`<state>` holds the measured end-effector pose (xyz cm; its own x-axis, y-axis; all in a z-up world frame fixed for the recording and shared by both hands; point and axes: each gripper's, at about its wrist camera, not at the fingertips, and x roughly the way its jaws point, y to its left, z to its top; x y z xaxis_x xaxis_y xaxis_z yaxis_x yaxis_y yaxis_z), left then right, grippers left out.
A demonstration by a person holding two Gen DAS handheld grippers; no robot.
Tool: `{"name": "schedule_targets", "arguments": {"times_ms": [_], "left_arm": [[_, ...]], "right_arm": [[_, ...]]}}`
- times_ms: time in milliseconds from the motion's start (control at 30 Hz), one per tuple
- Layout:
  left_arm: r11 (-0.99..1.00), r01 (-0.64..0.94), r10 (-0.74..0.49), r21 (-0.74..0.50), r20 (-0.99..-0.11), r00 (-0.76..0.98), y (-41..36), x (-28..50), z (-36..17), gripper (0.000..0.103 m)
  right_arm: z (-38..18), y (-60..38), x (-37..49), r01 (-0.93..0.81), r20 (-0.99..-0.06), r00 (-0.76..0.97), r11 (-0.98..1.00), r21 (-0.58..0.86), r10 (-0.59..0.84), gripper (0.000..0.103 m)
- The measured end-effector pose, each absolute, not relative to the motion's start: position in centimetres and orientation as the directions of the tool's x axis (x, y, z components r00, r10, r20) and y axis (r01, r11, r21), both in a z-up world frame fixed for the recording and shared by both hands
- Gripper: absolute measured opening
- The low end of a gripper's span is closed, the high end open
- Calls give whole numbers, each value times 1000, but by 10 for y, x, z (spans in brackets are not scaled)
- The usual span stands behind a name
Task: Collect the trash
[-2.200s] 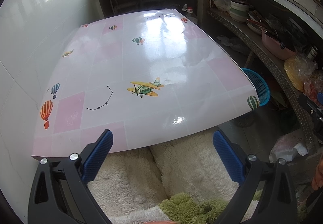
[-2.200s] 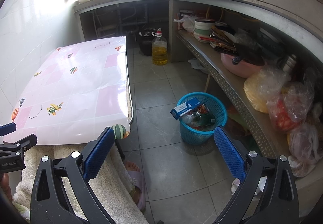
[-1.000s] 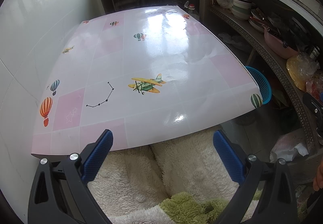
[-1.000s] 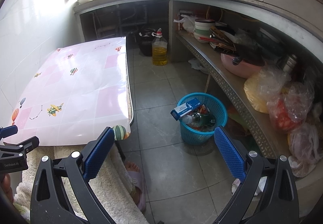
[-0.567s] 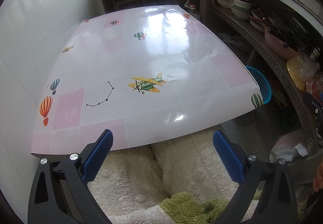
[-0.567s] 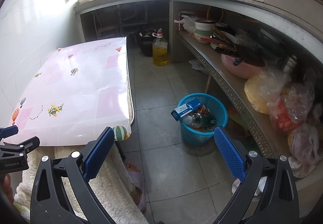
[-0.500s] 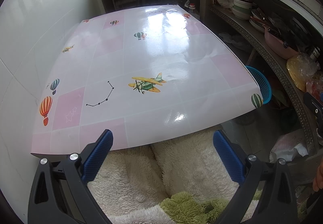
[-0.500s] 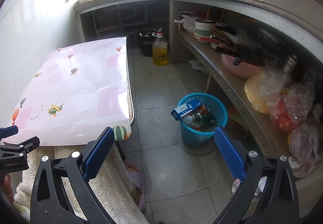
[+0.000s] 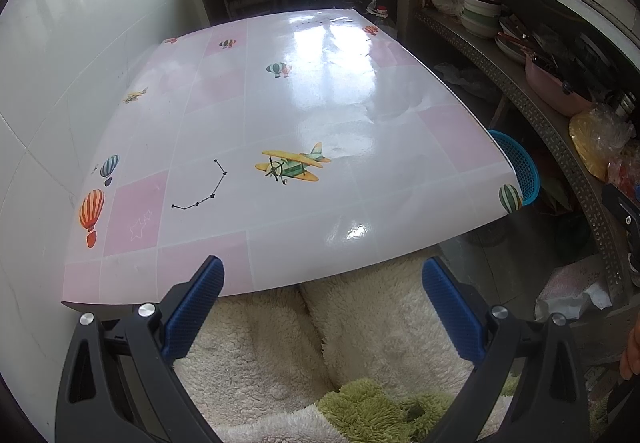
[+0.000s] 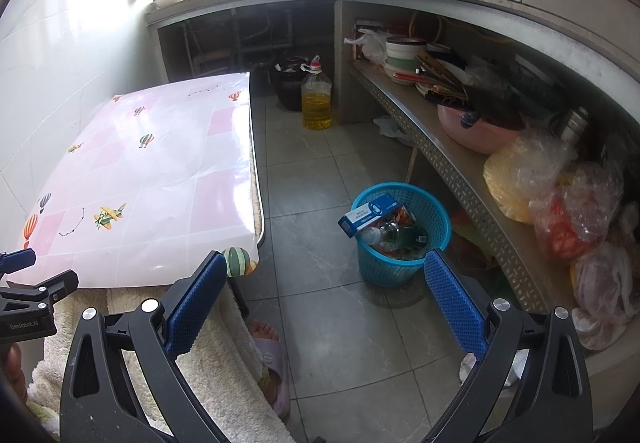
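Kitchen, trash pickup: left gripper hangs over the near edge of a table w/ pink balloon-and-plane cover, jaws wide apart, nothing between them. Right gripper likewise spread and empty, over the tiled floor off the table's near-right corner. Blue trash basket sits on the floor beside the shelf, holding a blue-white box & bottles.

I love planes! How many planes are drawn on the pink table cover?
2. A big yellow plane sits near the front middle, and a small plane is farther back toward the left edge. Window glare might hide another.
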<state>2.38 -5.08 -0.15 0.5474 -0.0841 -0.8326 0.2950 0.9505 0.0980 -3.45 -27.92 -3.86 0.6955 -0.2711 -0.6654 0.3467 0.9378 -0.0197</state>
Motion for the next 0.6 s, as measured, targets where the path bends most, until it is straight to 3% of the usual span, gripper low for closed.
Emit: {"name": "schedule_targets", "arguments": {"times_ms": [600], "left_arm": [[953, 287, -83, 98, -827, 555, -48, 26, 1, 97]], "right_arm": [[-40, -278, -35, 348, -665, 696, 937, -19, -272, 95]]}}
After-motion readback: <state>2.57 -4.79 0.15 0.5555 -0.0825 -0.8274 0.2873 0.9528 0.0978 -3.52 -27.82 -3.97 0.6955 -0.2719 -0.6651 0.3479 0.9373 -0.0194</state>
